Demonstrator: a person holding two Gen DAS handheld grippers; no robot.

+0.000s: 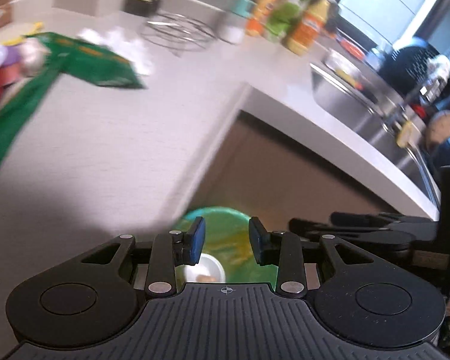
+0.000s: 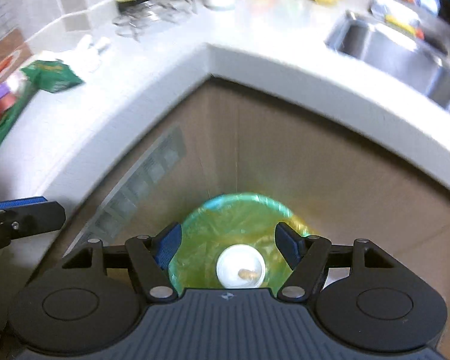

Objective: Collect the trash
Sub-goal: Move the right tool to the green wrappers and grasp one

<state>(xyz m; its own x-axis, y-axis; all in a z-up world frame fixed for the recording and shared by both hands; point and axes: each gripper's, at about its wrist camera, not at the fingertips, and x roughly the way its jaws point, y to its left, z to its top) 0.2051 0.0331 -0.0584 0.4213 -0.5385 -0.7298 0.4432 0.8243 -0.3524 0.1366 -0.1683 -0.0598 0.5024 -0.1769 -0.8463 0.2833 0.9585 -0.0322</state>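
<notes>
A bin lined with a green bag (image 2: 240,216) stands on the floor in the inner corner of the white counter (image 2: 255,60). A white cup (image 2: 240,267) with a bit of food lies in it. My right gripper (image 2: 228,246) is open and empty right above the bin. My left gripper (image 1: 226,241) is open and empty, over the counter edge, with the bin (image 1: 225,219) and cup (image 1: 205,268) below it. A green packet (image 1: 99,63) and crumpled white paper (image 1: 117,40) lie on the counter; the packet also shows in the right wrist view (image 2: 52,75).
A wire basket (image 1: 177,31), bottles and jars (image 1: 309,27) stand at the back of the counter. A steel sink (image 2: 405,57) is at the right. A red and purple container (image 1: 0,69) sits at far left. Brown cabinet fronts (image 2: 285,156) flank the bin.
</notes>
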